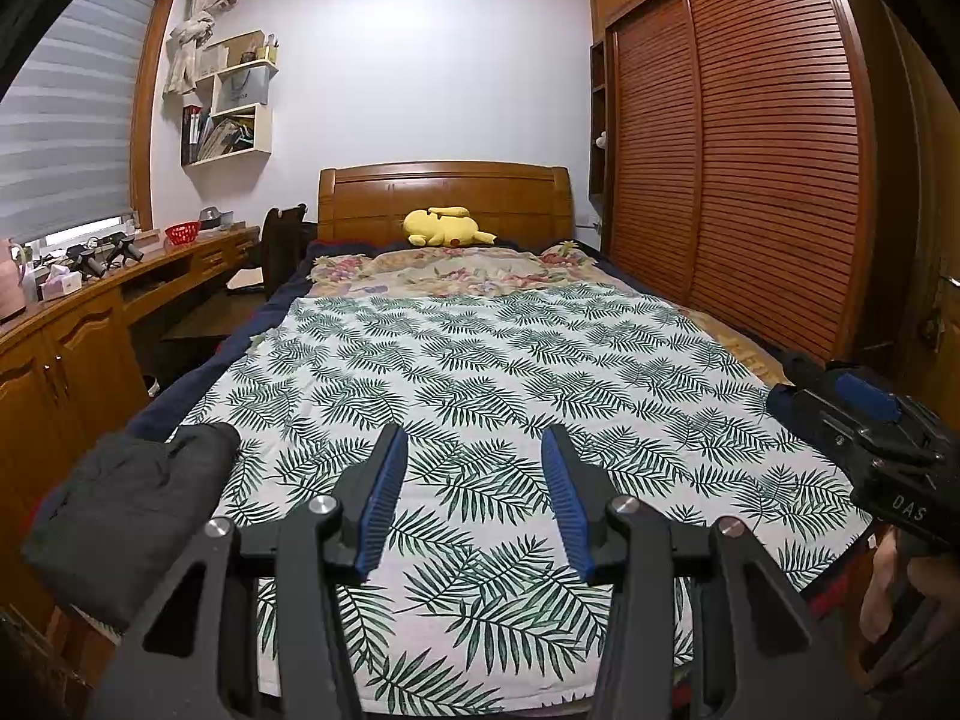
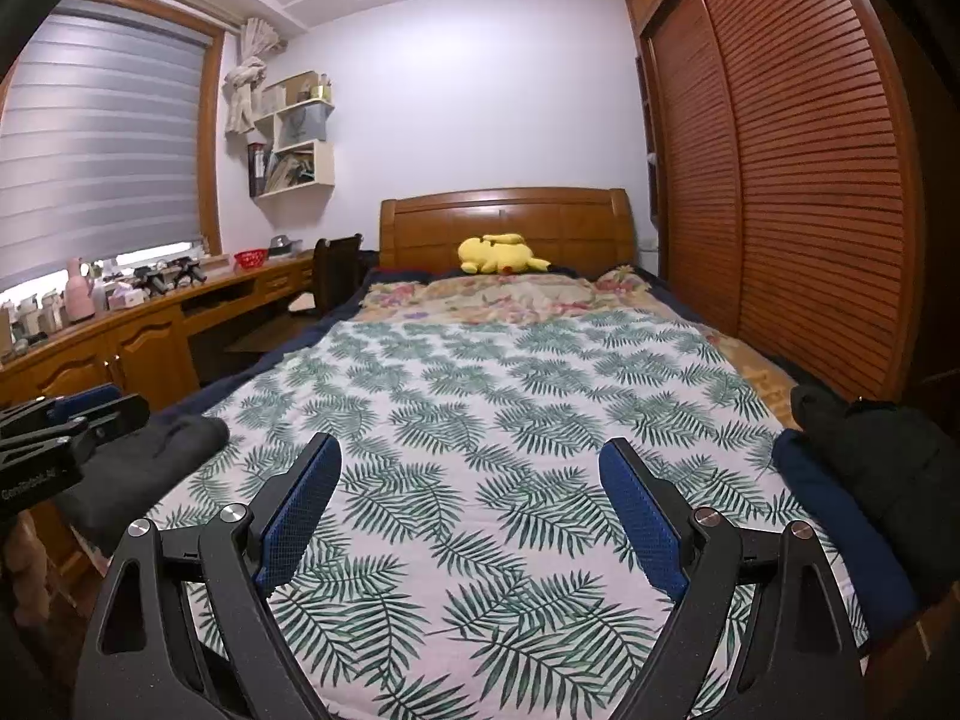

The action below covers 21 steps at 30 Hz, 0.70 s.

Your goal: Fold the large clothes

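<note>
- Bedroom setting: both of my cameras look down a bed (image 1: 198, 402) toward a wooden headboard (image 1: 444, 192), with a louvred wardrobe (image 1: 750, 150) along the right-hand side.
- Left gripper (image 1: 474, 450): I read its blue pads (image 1: 384, 492) as partly apart, with nothing between them. It hovers above the leaf-print sheet (image 1: 480, 360) and touches no cloth.
- Right gripper (image 2: 471, 462): its jaws stand wide apart, wider than the left pair, and nothing sits between the pads (image 2: 642, 516). It also hangs over the leaf-print sheet (image 2: 480, 420), clear of it.
- Cross-view check: the right gripper shows at the right edge of the left wrist view (image 1: 864, 414), and a hand (image 1: 888, 588) appears below it.
- Task items, left: a dark grey garment (image 1: 126, 510) lies bunched at the near left edge of the bed, just beside the left gripper's outer finger. The right wrist view shows the same item (image 2: 150, 450).
- Task items, right: a black padded garment (image 2: 888, 468) rests on a navy blue garment (image 2: 840, 510) at the near right edge of the bed, just beside the right gripper.
- Further out: a floral cover (image 1: 450, 270) lies beyond the leaf-print sheet, and a yellow plush toy (image 1: 444, 228) sits against the headboard.
- Left wall: a long wooden desk (image 1: 90, 324) runs under the window blind (image 1: 66, 138), carrying a red basket (image 1: 182, 233) and assorted small items too small for me to identify.
</note>
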{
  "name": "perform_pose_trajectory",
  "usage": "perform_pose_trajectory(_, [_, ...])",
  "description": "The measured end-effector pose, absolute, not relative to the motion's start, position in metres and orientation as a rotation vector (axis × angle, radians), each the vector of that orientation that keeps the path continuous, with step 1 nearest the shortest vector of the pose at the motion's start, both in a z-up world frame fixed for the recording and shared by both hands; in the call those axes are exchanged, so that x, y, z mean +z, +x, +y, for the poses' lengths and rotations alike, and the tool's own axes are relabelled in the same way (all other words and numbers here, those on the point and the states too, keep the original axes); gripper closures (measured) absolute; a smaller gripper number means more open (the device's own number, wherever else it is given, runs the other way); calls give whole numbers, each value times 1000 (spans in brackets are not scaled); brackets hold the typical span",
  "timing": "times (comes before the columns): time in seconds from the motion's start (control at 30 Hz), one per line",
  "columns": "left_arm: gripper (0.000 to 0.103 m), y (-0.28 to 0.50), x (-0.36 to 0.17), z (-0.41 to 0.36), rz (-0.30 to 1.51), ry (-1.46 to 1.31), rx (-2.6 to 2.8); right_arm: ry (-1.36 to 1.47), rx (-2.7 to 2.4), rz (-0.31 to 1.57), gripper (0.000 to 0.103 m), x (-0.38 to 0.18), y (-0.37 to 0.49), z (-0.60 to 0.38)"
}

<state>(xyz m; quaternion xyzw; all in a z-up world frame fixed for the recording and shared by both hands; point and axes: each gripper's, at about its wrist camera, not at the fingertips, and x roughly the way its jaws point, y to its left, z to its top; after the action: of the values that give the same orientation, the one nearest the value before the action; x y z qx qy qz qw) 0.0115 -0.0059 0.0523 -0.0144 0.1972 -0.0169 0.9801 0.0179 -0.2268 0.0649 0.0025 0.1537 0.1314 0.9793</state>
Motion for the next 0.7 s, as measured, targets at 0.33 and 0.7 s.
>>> perform_pose_trajectory(0.33, [58,11,53,-5,396,-27,-34,8,274,311,13,64,17,-230])
perform_pose_trajectory(0.7, [57,10,52,-5,395,-25,-28,6,274,310,13,65,16,-230])
